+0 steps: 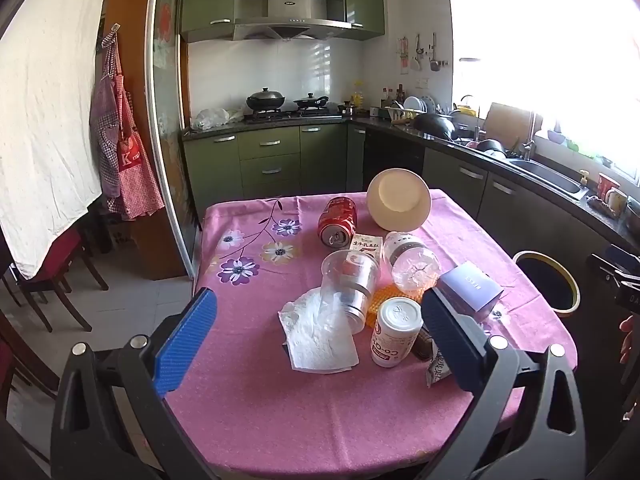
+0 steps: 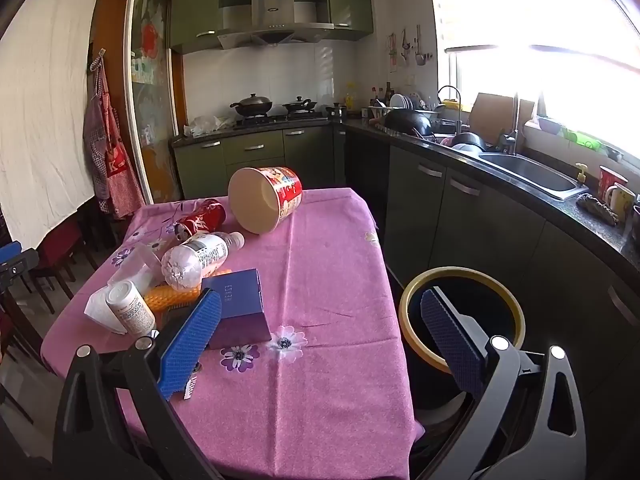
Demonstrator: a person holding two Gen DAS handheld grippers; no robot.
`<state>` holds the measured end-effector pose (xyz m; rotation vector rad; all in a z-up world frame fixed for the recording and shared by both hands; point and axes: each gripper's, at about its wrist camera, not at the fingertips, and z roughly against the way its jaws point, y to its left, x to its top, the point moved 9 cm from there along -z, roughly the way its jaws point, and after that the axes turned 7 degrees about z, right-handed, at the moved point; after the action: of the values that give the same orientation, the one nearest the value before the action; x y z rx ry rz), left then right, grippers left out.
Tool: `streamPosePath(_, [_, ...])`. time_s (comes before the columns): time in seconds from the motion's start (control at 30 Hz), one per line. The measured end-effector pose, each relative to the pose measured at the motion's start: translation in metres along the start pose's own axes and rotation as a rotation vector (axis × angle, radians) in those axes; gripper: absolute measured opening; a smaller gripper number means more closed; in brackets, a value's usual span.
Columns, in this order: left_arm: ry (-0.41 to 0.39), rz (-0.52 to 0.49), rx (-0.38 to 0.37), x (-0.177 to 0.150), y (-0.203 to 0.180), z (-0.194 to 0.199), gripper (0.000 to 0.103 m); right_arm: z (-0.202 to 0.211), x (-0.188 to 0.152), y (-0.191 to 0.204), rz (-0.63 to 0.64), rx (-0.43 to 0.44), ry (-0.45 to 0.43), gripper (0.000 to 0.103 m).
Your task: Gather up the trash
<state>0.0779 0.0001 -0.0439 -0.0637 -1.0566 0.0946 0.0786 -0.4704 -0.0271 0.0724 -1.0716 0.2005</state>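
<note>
Both grippers hung above the table's near edge, jaws wide, holding nothing: the left gripper (image 1: 318,338) over the trash pile (image 1: 372,280) (cans, bottle, cup, tissue), the right gripper (image 2: 320,340) over the right edge, beside the bin (image 2: 462,316).

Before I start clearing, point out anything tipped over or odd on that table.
The red-printed paper tub lies on its side, mouth open, at the far edge. The red soda can and clear plastic bottle also lie flat. No spill visible.
</note>
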Motion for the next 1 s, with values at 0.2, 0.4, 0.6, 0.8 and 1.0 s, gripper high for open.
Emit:
streamPosePath(0.2, [0.000,-0.011,0.004,-0.0002,-0.0004,0.0000,0.097,-0.0005,-0.0001,0.0001,0.000,0.001,0.004,0.099])
streamPosePath(0.4, [0.001,-0.017,0.001,0.0026,-0.0021,0.0030,0.097,-0.0011,0.0008,0.0001,0.000,0.002,0.006,0.099])
streamPosePath(0.6, [0.002,-0.018,0.002,0.0041,-0.0009,-0.0015,0.097,-0.0017,-0.0014,-0.0010,-0.001,0.001,0.005,0.099])
streamPosePath(0.8, [0.002,-0.019,0.001,0.0038,-0.0010,-0.0012,0.097,-0.0029,-0.0054,0.0034,-0.003,0.000,0.006,0.099])
streamPosePath(1.0, [0.004,-0.027,0.000,0.0014,-0.0044,-0.0024,0.097,-0.0021,-0.0052,0.0026,-0.003,-0.002,0.007,0.099])
